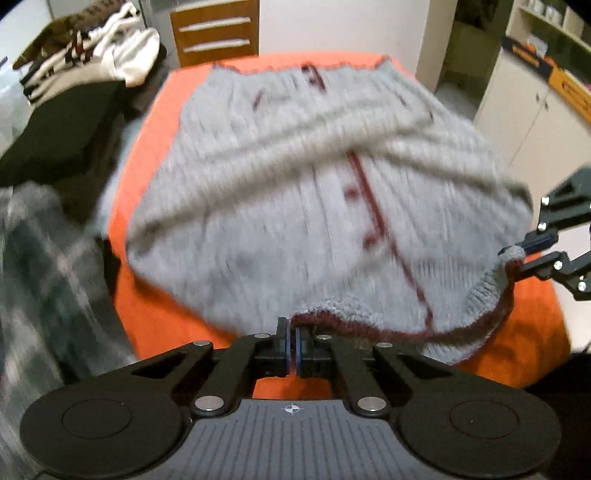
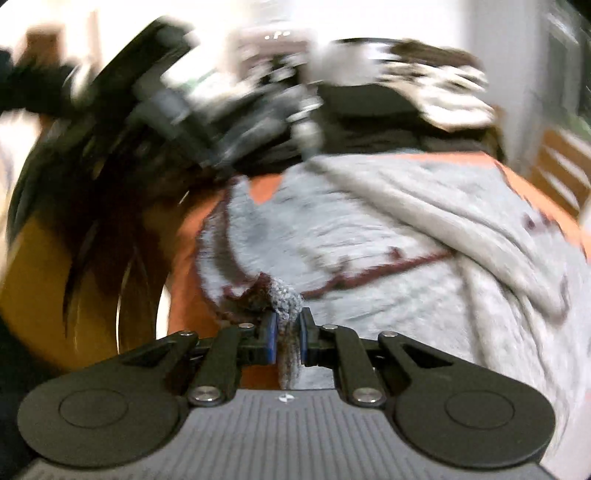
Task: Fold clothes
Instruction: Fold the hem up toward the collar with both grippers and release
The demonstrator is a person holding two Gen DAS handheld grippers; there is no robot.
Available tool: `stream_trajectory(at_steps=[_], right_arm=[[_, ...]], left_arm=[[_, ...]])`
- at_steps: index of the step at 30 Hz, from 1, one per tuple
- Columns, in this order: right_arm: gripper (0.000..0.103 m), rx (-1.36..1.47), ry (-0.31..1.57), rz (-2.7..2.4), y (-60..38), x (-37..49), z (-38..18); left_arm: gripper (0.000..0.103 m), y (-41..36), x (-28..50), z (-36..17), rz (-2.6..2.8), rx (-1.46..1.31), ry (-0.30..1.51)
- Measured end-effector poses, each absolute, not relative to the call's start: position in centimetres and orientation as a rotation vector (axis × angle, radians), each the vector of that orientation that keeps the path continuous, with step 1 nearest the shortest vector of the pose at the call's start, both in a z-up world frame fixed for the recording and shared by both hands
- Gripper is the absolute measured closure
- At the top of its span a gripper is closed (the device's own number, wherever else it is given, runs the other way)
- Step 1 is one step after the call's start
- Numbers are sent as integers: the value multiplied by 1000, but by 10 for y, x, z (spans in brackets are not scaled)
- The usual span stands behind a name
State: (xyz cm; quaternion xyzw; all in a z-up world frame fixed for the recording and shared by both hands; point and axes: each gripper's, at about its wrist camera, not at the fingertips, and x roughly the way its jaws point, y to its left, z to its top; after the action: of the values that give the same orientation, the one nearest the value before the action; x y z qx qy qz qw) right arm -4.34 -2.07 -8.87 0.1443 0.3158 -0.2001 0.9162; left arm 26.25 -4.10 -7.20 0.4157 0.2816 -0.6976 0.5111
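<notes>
A grey knit sweater [image 1: 288,192] with dark red trim lies spread over the orange surface [image 1: 147,155], one sleeve folded across it. My left gripper [image 1: 294,332] is shut on the sweater's near red-edged hem. At the right edge of the left wrist view, my right gripper [image 1: 526,254] pinches a bunched corner of the same hem. In the right wrist view the right gripper [image 2: 288,328] is shut on that grey knit corner [image 2: 286,299], with the sweater [image 2: 369,236] stretching away beyond it. Both views are blurred.
A pile of clothes [image 1: 96,48] rests on a dark block [image 1: 55,140] at the far left. Plaid fabric [image 1: 33,258] hangs at the near left. A wooden drawer unit [image 1: 216,31] stands behind the surface, white cabinets [image 1: 535,122] at the right.
</notes>
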Motion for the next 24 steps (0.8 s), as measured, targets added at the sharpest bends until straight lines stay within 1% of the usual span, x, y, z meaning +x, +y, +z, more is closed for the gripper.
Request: stream_trajectory(at_steps=[5, 8, 10, 13, 15, 17, 20, 22, 24], right_arm=[[89, 591, 463, -582, -88, -82, -92], [89, 695, 400, -661, -125, -97, -105], [89, 752, 391, -703, -149, -101, -120], [89, 833, 428, -748, -182, -100, -148], [88, 889, 442, -746, -197, -98, -163], [88, 916, 440, -740, -201, -98, -171], [86, 900, 445, -756, -198, -98, -170], [82, 845, 452, -789, -191, -97, -156], [74, 744, 465, -818, -181, -93, -137]], left_arm=[[98, -110, 253, -61, -1679, 1021, 641], [98, -161, 248, -70, -1668, 1057, 631], [95, -192, 249, -82, -1675, 1055, 642], [87, -224, 254, -95, -1671, 1024, 685], [69, -228, 261, -92, -1653, 993, 704], [61, -221, 267, -85, -1652, 947, 700], [61, -199, 268, -76, -1662, 898, 694], [62, -181, 266, -72, -1672, 858, 703], [62, -164, 263, -73, -1679, 814, 727]])
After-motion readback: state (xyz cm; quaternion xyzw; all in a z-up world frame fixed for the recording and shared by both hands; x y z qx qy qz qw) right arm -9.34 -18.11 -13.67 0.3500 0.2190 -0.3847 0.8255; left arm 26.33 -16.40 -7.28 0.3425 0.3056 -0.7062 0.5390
